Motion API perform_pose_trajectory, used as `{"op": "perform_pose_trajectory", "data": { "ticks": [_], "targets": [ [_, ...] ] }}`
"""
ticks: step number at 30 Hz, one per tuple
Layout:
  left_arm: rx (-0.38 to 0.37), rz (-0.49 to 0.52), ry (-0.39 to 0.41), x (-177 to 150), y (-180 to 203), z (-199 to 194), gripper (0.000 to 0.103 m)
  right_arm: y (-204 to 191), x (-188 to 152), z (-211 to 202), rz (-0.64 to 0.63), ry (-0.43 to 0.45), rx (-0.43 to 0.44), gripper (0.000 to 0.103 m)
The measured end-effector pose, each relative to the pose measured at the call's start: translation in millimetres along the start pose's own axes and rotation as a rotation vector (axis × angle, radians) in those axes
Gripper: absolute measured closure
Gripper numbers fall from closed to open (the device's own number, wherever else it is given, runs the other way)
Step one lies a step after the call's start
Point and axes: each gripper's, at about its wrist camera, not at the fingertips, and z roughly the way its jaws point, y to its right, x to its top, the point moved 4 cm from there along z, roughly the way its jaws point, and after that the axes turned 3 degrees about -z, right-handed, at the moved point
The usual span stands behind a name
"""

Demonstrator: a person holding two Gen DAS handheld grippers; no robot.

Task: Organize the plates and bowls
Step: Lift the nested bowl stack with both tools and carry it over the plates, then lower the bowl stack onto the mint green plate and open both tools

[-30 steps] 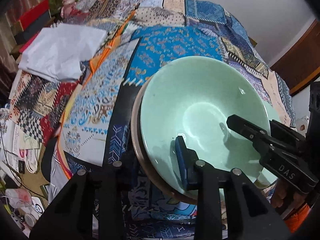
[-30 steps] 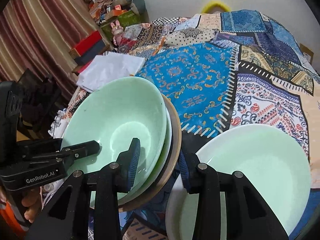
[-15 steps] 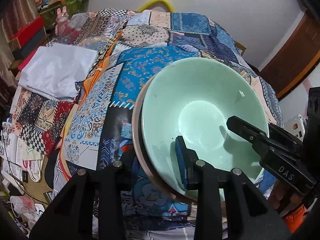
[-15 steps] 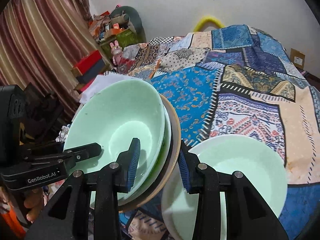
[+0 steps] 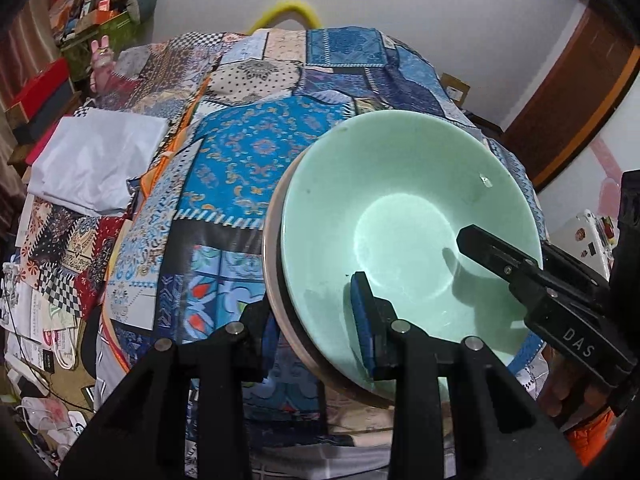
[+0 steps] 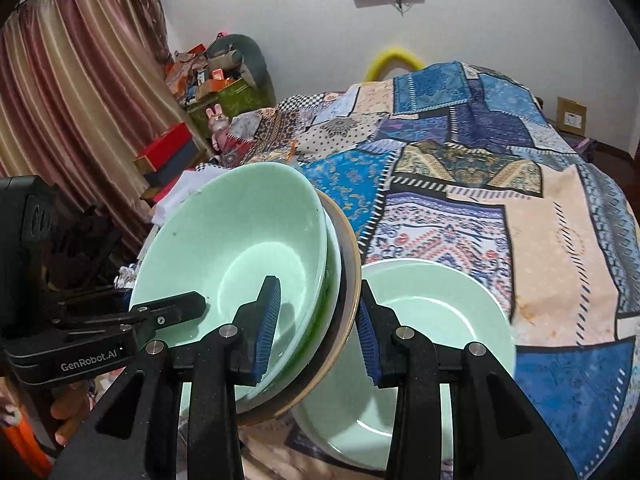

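- Bowls and plates form one stack point(image 5: 400, 216), held tilted above the patchwork cloth point(image 5: 248, 160) by both tools at once
- Top of the stack is a pale green bowl point(image 6: 240, 240); under it sit a thin white rim and a brown-edged plate point(image 6: 348, 248)
- Left gripper point(image 5: 316, 320) is clamped on the stack's near rim: one blue pad presses inside the green bowl, the other finger sits behind the brown plate
- Right gripper point(image 6: 316, 332) is clamped on the opposite rim the same way, one pad inside the bowl and one behind the brown plate
- Each tool shows in the other's camera, reaching into the bowl from the far side; bare fingers point(image 6: 66, 412) of the person wrap the left tool's handle
- Second pale green dish point(image 6: 436, 320) lies flat on the cloth, just beside the lifted stack and partly behind the right tool's fingers
- Folded white cloth point(image 5: 96, 164) lies on the left part of the covered surface, well apart from the stack
- Pink curtains point(image 6: 80, 92), a pink rabbit toy point(image 6: 218, 120) and red boxes point(image 6: 168, 152) stand beyond the far left edge
- Yellow curved thing point(image 6: 394, 60) shows by the white wall, what it is I cannot tell
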Motion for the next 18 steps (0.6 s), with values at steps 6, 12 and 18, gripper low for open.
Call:
{"op": "perform_pose_trajectory", "data": {
  "ticks": [6, 12, 18],
  "targets": [
    [-0.006, 0.03, -0.005, -2, 25, 3, 0.071, 18, -5, -13, 0.019, 0.013, -0.018, 0.069],
    [-0.009, 0.062, -0.013, -6, 48, 11, 0.071, 36, -14, -23, 0.056, 0.017, -0.039, 0.069],
    [-0.026, 0.087, -0.046, -11, 68, 26, 0.071, 52, -20, -27, 0.084, 0.009, -0.063, 0.069]
  ]
}}
